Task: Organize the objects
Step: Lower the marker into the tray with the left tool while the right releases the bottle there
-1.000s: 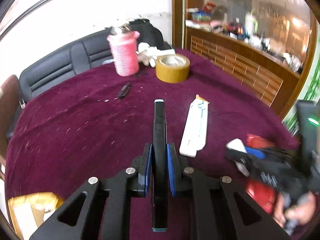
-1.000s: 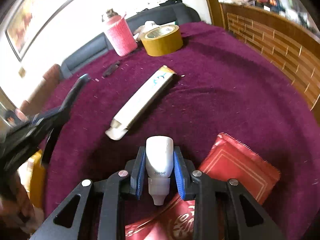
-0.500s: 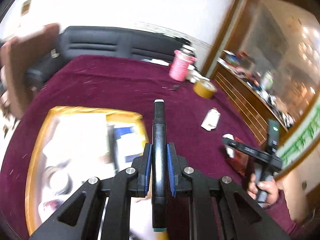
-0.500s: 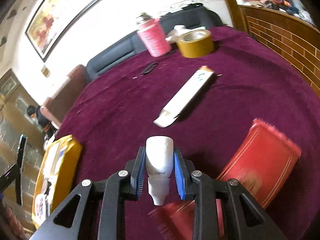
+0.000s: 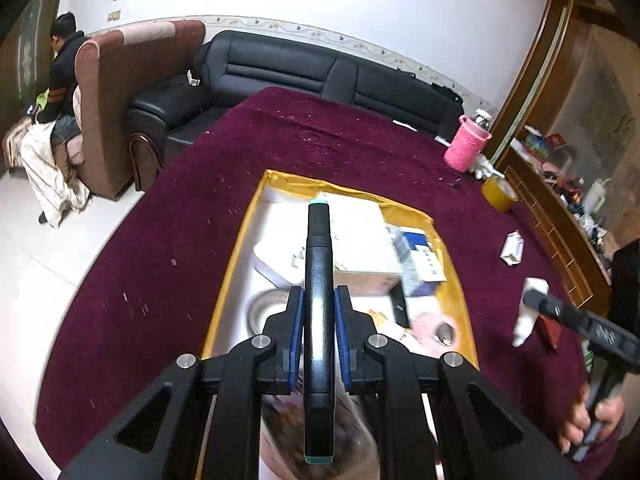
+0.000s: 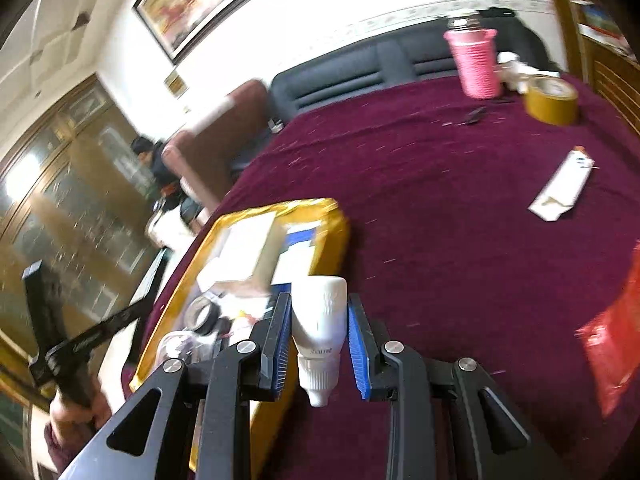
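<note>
My left gripper [image 5: 319, 316] is shut on a black marker [image 5: 319, 264] with teal ends and holds it above the yellow tray [image 5: 236, 248], which holds boxes, a metal bowl and other items. My right gripper [image 6: 319, 320] is shut on a small white squeeze bottle [image 6: 320, 320], cap toward the camera, just right of the tray [image 6: 336, 216]. The right gripper with the bottle also shows in the left wrist view [image 5: 528, 312].
On the maroon tablecloth [image 6: 440, 200] lie a long white box [image 6: 562, 186], a yellow tape roll [image 6: 552, 100], a pink-sleeved bottle [image 6: 476, 64], a small black item [image 6: 476, 114] and a red packet [image 6: 612, 344]. A black sofa [image 5: 304, 68] and brown armchair [image 5: 116, 92] stand behind.
Both grippers have swung left toward the yellow tray. The marker now hangs over the tray; the white bottle has moved from above the red packet to the tray's right edge.
</note>
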`<state>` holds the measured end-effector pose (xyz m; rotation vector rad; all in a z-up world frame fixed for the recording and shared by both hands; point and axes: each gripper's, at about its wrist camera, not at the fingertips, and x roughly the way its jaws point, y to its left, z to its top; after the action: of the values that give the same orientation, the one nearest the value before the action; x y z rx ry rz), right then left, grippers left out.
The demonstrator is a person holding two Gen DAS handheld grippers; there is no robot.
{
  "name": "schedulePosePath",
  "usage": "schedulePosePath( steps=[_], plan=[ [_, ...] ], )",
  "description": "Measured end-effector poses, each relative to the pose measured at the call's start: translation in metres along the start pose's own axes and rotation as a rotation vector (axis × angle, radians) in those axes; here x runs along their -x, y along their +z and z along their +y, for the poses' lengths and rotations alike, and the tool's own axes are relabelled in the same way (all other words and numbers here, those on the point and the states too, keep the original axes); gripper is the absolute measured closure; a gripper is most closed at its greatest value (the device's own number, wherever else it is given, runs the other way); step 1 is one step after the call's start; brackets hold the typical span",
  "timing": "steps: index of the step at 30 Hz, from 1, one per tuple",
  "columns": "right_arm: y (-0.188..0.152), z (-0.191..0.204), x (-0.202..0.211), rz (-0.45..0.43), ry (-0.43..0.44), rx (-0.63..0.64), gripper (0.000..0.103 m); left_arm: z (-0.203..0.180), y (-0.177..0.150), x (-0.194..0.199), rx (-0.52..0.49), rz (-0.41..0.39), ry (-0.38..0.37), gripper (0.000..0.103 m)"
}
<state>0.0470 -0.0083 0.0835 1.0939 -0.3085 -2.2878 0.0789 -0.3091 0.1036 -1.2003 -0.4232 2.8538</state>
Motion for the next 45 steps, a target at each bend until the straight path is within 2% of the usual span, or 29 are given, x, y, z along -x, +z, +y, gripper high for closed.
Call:
schedulePosePath(
  steps=[10, 14, 18, 20, 22, 30, 34, 40, 45],
  plan=[
    [-0.025, 0.065, -0.049, 0.138, 0.035, 0.112, 0.074, 0.026, 0.04, -0.052, -0.002, 0.098, -0.014, 0.089],
    [-0.03, 0.074, -0.061, 0.167, 0.027, 0.135, 0.074, 0.037, 0.055, -0.081, 0.046, 0.165, -0.041, 0.089],
    [-0.037, 0.078, -0.066, 0.199, 0.013, 0.146, 0.074, 0.043, 0.057, -0.104, 0.07, 0.205, -0.017, 0.089],
    [-0.041, 0.079, -0.066, 0.212, 0.003, 0.151, 0.074, 0.047, 0.056, -0.109, 0.081, 0.206, 0.007, 0.089],
    [-0.043, 0.079, -0.067, 0.224, -0.007, 0.153, 0.074, 0.05, 0.056, -0.11, 0.088, 0.203, -0.008, 0.088],
    [-0.049, 0.082, -0.073, 0.24, -0.038, 0.189, 0.074, 0.047, 0.052, -0.108, 0.076, 0.191, 0.011, 0.088],
    [-0.055, 0.087, -0.074, 0.253, -0.05, 0.217, 0.074, 0.044, 0.051, -0.108, 0.088, 0.196, -0.031, 0.089],
    [-0.065, 0.097, -0.078, 0.273, -0.112, 0.291, 0.074, 0.031, 0.055, -0.116, 0.102, 0.216, -0.075, 0.088],
    [-0.07, 0.099, -0.082, 0.289, -0.138, 0.317, 0.074, 0.033, 0.055, -0.123, 0.13, 0.226, -0.059, 0.088]
  ],
)
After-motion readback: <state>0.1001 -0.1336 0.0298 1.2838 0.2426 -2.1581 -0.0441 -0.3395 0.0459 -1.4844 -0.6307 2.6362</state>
